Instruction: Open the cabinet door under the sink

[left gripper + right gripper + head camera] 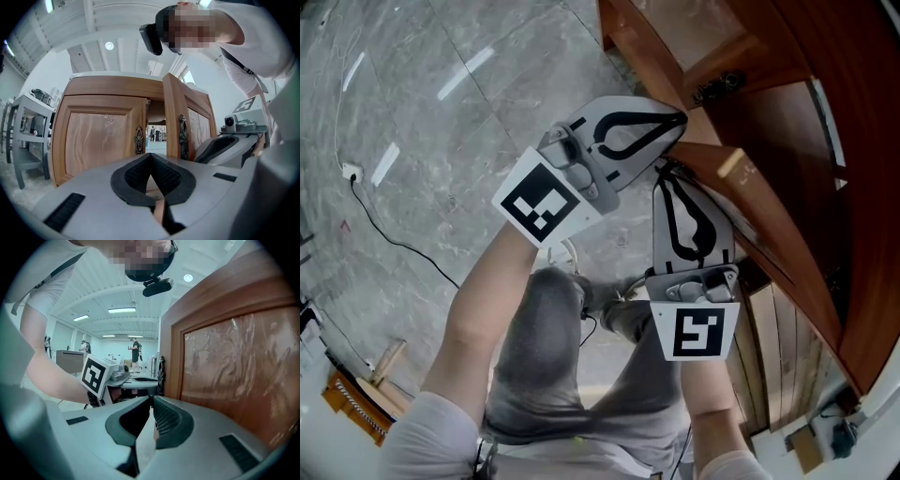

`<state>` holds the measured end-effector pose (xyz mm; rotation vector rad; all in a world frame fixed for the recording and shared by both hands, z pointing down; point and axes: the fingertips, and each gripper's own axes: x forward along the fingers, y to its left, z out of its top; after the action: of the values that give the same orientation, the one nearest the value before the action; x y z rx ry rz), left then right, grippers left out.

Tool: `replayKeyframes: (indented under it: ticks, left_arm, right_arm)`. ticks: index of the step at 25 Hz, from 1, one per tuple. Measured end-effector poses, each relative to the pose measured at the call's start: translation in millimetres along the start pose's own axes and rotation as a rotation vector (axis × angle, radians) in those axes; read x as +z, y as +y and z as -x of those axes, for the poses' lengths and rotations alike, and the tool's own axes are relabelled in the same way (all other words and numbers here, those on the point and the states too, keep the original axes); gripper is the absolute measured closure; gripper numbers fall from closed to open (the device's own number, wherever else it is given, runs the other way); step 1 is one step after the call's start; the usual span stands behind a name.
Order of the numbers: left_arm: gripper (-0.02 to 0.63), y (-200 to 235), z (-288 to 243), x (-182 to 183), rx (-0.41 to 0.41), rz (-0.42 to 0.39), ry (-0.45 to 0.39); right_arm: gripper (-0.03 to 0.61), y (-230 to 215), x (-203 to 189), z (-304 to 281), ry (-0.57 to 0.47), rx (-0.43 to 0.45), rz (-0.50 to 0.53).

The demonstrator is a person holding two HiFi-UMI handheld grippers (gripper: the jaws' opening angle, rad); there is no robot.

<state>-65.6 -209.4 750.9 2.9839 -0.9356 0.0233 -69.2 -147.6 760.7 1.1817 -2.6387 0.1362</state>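
Cabinet door (199, 124) ajar. Wood, stiff, probably heavy, swings on hinge: take by metal handle (161, 373) at free edge. Right tongs (151, 398) clenched, empty, near handle; left tongs (151, 155) clenched, empty, farther from it.

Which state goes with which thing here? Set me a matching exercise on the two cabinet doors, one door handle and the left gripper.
Doors are named as they appear in the left gripper view.
1. left-hand cabinet door
2. right-hand cabinet door
3. door handle
4. left gripper

a. swung ajar
b. jaws together, nothing held
c. dark ornate metal
d. closed

Pairs: 1-d, 2-a, 3-c, 4-b.
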Motion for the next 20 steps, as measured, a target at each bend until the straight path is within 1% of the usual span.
replayKeyframes:
  ticks: [3,9,14,17,20]
  left_arm:
    - [0.604,-3.8,4.1,-0.2,-0.016,-0.01,0.017]
    - [0.604,-11.1,14.8,1.0,-0.009,0.009,0.047]
    - [0.604,-18.4,25.1,1.0,-0.012,0.005,0.075]
    - [0.606,-22.4,31.7,0.4,0.0,0.016,0.085]
    - [0.606,-29.1,39.0,-0.2,-0.005,0.018,0.094]
  right_arm:
    - [0.529,4.2,-0.8,3.2,0.008,0.013,0.002]
    - [0.529,14.5,-0.2,9.5,0.025,0.043,-0.003]
    - [0.529,24.0,-2.4,15.9,0.049,0.059,-0.01]
    - [0.529,30.2,-4.1,19.9,0.057,0.066,-0.014]
    - [0.529,37.7,-6.4,25.5,0.066,0.075,-0.015]
